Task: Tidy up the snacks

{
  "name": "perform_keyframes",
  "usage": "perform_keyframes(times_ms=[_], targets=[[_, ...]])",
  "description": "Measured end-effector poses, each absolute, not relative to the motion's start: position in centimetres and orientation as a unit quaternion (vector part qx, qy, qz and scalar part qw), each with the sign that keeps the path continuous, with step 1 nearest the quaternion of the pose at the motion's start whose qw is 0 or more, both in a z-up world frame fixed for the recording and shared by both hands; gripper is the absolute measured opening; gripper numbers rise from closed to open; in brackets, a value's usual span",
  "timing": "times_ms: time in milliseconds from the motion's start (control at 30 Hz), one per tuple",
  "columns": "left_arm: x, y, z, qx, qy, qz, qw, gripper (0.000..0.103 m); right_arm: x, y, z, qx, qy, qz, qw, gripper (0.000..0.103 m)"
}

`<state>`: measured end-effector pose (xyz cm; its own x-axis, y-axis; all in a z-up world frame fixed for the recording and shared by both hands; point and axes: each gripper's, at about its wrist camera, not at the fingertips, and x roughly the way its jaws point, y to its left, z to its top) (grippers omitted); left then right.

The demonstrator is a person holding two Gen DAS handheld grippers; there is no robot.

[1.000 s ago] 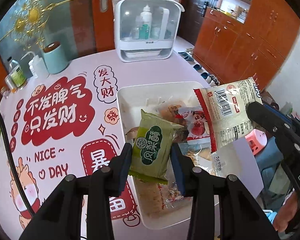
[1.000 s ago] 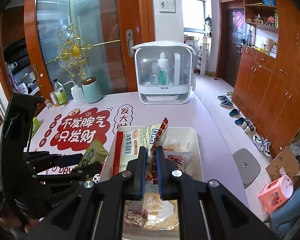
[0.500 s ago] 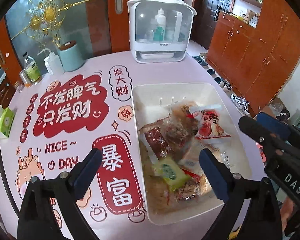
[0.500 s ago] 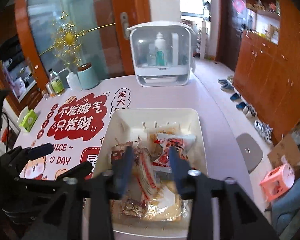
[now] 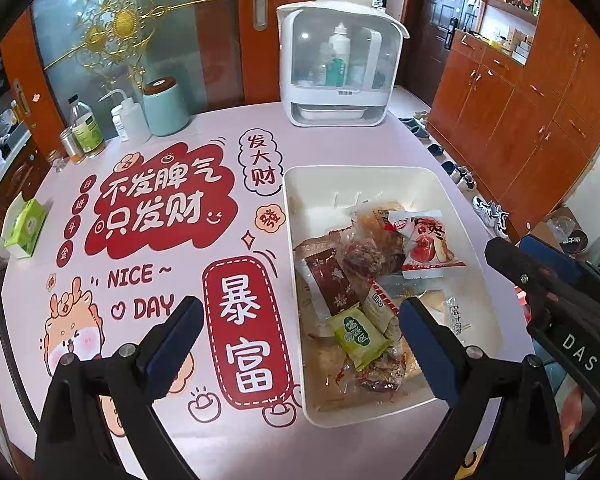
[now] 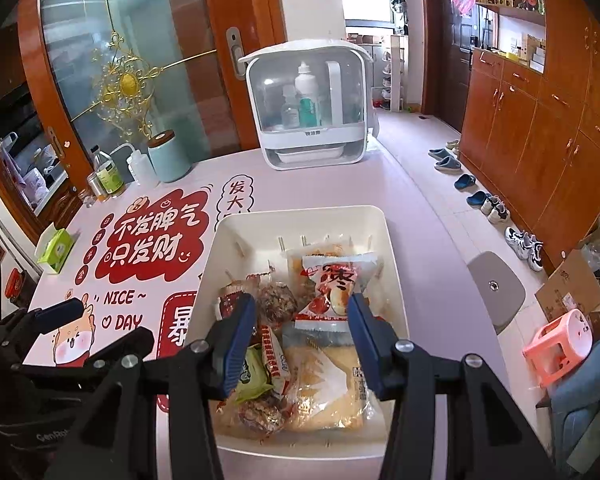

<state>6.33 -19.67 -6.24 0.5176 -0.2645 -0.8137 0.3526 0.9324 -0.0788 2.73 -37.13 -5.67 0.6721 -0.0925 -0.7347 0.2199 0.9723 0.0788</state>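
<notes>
Now both packets are out of my fingers: a second ago the left gripper (image 5: 300,334) pinched the green packet (image 5: 358,336) and the right gripper (image 6: 302,330) clamped the striped white bag (image 6: 274,364); both sets of fingers now stand spread wide and hold nothing. Both packets lie in the white bin (image 5: 364,178) among the other snacks, near its front end. Red-and-white packet (image 6: 330,290) sits mid-bin. I judge this drop finished; possibly the whole sort, though I can't see the nearest worktop edge behind my grippers. Worktop (image 5: 172,152) carries a pink printed mat, bare of loose snacks where visible. Clear-fronted white cabinet (image 5: 338,68) at the far edge, bottles (image 5: 86,128) and a teal canister (image 5: 166,108) far left. Wooden cupboards and shoes line the room's right side.
</notes>
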Motion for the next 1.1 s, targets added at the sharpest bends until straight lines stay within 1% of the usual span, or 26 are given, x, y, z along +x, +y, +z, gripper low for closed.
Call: perform_keyframes(times_ms=[433,667,867,1100], targets=[[4.5,-17.3,-5.9,0.034,0.458,-0.155,0.875,0.098,1.9,-34.7,-5.9,0.069,0.4,-0.063,0.912,0.049],[3.6,-15.9,-5.5,0.042,0.457,-0.127,0.879,0.098,1.6,-33.3,-6.1,0.066,0.409,-0.045,0.909,0.049],[2.6,-14.3,-4.6,0.045,0.444,-0.111,0.888,0.098,1.3,-31.4,-5.7,0.057,0.414,-0.026,0.908,0.049],[1.5,-11.5,-3.3,0.021,0.442,-0.088,0.892,0.098,0.7,-29.2,-4.7,0.056,0.425,-0.003,0.904,0.049]])
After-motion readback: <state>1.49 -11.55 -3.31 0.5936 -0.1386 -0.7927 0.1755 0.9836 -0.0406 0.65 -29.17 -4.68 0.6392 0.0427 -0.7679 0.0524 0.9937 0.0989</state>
